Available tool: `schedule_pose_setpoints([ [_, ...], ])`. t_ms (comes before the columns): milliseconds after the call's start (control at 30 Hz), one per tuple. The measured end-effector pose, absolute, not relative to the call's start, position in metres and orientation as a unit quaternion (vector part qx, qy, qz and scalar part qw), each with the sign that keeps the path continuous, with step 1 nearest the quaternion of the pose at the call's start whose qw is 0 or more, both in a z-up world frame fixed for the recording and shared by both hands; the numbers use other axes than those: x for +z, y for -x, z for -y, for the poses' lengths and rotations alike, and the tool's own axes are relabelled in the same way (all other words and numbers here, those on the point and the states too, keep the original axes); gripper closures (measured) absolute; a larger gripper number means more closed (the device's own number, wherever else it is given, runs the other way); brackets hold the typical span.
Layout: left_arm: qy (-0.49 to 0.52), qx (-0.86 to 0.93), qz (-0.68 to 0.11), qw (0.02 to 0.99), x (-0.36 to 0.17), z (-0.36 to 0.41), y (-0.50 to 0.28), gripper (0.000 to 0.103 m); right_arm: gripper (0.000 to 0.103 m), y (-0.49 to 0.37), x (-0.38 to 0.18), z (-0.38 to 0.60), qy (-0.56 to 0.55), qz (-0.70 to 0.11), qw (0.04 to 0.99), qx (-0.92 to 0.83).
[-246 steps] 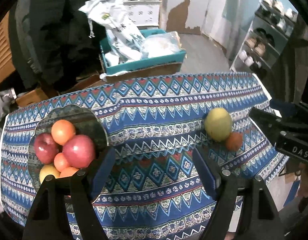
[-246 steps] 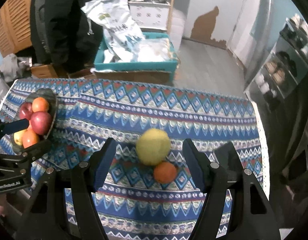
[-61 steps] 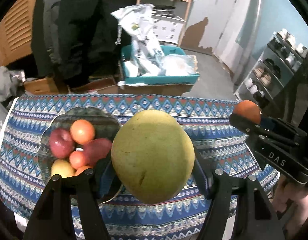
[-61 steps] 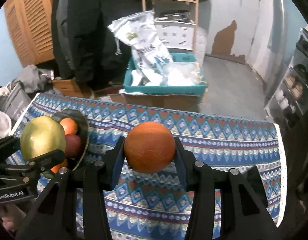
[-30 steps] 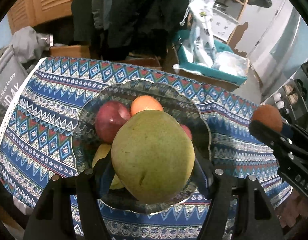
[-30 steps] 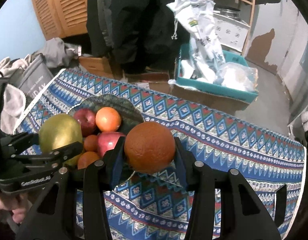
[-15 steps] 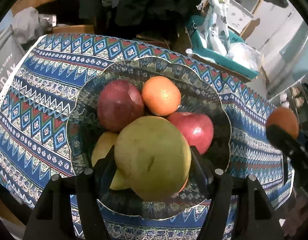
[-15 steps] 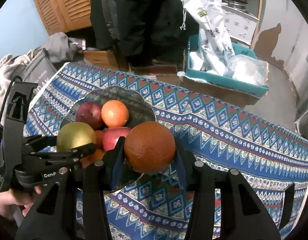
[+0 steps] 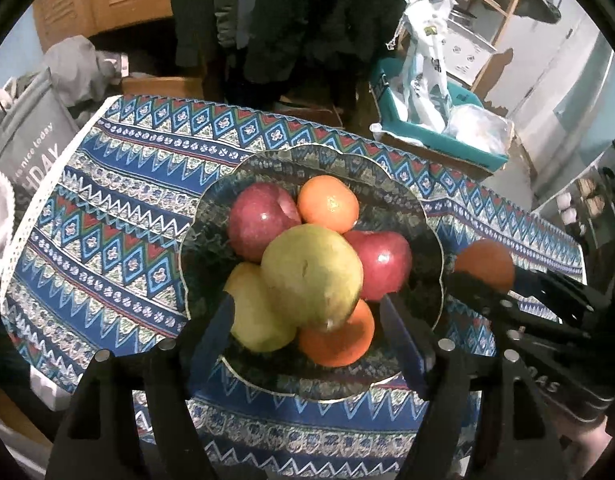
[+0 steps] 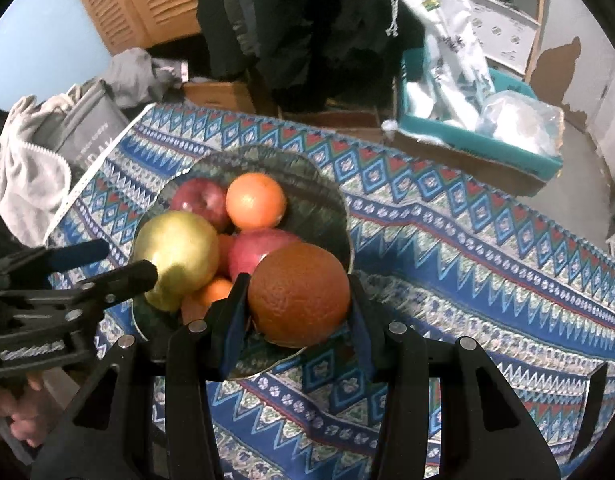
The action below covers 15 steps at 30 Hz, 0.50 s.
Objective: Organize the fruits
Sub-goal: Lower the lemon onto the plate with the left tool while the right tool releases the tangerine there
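fingers (image 10: 231, 312) around round orange (image 10: 299, 294)

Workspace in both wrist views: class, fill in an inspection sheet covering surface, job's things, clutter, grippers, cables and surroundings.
Surface: table under a patterned tablecloth.
Job's things: dark plate holding two red apples, oranges and a yellow fruit; a big green fruit lies on top of the pile.
Clutter: nothing seen on the cloth.
Grippers: left gripper has just been opening, its pads now clear of the green fruit; right gripper is shut on an orange at the plate's edge.
Cables: nothing seen.
Surroundings: teal crate with bags, grey bag, dark hanging clothes, shelves.
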<state>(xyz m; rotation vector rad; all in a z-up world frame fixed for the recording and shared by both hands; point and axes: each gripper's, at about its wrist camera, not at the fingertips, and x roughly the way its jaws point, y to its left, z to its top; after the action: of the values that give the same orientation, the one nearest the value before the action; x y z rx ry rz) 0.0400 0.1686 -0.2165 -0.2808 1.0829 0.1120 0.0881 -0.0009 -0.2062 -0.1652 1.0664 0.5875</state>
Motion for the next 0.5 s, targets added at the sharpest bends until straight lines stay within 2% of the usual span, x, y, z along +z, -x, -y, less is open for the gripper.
schedule_pose_setpoints([
  [500,0.14,0.078,-0.514,0.843,-0.215,-0.184,-0.02,0.026,0.056,-0.08,-0.216,-0.018,0.084,-0.512,0.805,0.289],
])
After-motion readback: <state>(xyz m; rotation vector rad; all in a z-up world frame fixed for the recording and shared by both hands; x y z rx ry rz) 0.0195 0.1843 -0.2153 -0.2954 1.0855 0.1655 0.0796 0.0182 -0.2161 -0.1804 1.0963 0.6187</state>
